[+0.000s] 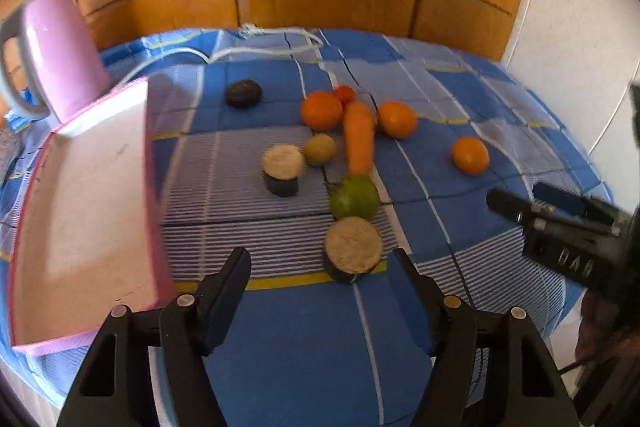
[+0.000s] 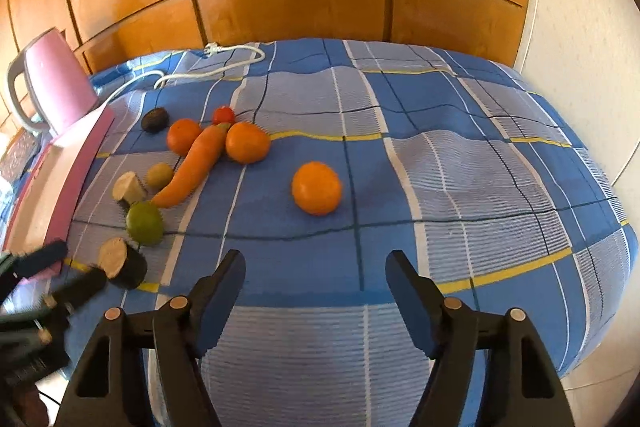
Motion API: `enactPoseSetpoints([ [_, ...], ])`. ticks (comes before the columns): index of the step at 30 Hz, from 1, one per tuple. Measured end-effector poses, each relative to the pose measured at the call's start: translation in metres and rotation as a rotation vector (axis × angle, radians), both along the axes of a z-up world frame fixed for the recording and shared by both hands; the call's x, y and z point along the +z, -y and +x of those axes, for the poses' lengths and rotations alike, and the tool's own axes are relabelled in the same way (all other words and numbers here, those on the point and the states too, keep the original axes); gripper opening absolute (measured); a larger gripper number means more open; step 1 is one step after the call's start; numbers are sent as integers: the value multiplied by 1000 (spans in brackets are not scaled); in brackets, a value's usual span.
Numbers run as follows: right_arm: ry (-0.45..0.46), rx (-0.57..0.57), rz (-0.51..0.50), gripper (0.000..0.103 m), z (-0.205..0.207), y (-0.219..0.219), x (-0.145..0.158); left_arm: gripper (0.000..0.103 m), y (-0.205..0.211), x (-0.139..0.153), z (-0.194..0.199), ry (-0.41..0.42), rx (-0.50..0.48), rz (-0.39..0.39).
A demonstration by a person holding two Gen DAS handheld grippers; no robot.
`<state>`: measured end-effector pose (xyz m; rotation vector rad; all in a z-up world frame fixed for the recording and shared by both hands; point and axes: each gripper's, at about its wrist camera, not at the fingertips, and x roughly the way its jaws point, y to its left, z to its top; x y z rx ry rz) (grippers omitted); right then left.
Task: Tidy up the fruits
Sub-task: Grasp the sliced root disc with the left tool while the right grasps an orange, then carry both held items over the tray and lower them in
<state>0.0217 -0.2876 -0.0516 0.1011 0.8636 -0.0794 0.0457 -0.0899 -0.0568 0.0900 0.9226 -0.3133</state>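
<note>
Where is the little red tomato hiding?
The tomato sits on the blue checked cloth at the far end of the fruit pile, at the carrot's far tip, between two oranges.

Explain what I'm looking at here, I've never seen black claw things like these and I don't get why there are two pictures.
The claws are two-finger grippers, one in each of a person's hands, each carrying a camera. One picture looks along the left gripper, the other along the right gripper. Both are open and hold nothing. On the blue checked cloth lie three oranges, one apart, a carrot, a green lime, a small tomato and two cut eggplant pieces. A pink tray and pink kettle sit to the left.
</note>
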Motion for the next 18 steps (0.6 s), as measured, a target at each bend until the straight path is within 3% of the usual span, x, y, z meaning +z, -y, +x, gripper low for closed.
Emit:
enactPoseSetpoints([
  [3, 13, -8, 6, 74, 12, 6, 2, 70, 2, -10, 6, -41, -6, -2],
  [6, 6, 1, 11, 74, 28, 10, 0, 62, 6, -18, 9, -48, -9, 9],
  [10, -18, -2, -3, 74, 51, 12, -11, 40, 9, -17, 6, -26, -39, 2],
  [11, -25, 2, -1, 69, 57, 12, -14, 36, 9, -17, 5, -22, -47, 0],
  [12, -34, 1, -9, 54, 60, 11, -17, 35, 10, -17, 4, -16, -56, -5],
  [13, -49, 1, -18, 46, 64, 10, -21, 35, 10, -17, 3, -11, -56, -4],
  [15, -41, -1, -47, 38, 64, 7, -23, 35, 7, -17, 2, -4, -49, -13],
  [18, -37, 15, -62, 34, 61, 3, -23, 35, 1, -15, 1, 2, -26, -25],
])
